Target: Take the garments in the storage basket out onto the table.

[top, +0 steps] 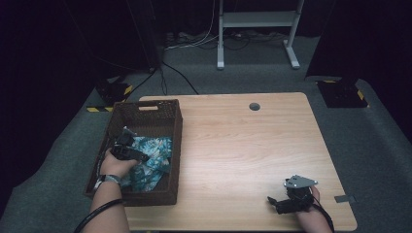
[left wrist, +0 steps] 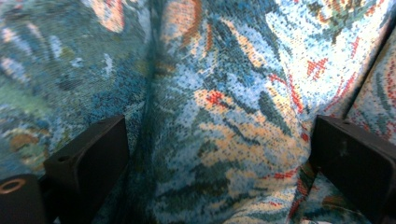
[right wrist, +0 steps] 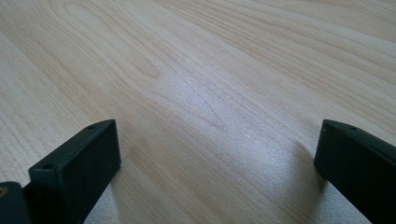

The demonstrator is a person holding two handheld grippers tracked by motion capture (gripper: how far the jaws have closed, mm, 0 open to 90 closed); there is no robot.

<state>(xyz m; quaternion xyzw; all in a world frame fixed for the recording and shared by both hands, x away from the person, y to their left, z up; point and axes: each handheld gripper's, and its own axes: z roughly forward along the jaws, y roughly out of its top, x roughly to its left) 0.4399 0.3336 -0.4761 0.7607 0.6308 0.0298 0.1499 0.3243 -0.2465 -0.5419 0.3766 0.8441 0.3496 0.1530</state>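
the left tongs (top: pixel 141 158) gape wide, pressed into the blue floral patterned cloth (left wrist: pixel 224 116) lying in the dark woven wicker basket (top: pixel 145 112). the right tongs (top: pixel 273 202) gape wide and empty over the light wooden table (right wrist: pixel 210 84).

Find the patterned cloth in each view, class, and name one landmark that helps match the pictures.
High view: the cloth lies in the basket at the table's left, under the left tongs.
Left gripper view: the cloth lies close up, bulging between the open jaws.
Right gripper view: bare table, no cloth.
Shared landmark: the blue-green print with red flecks.
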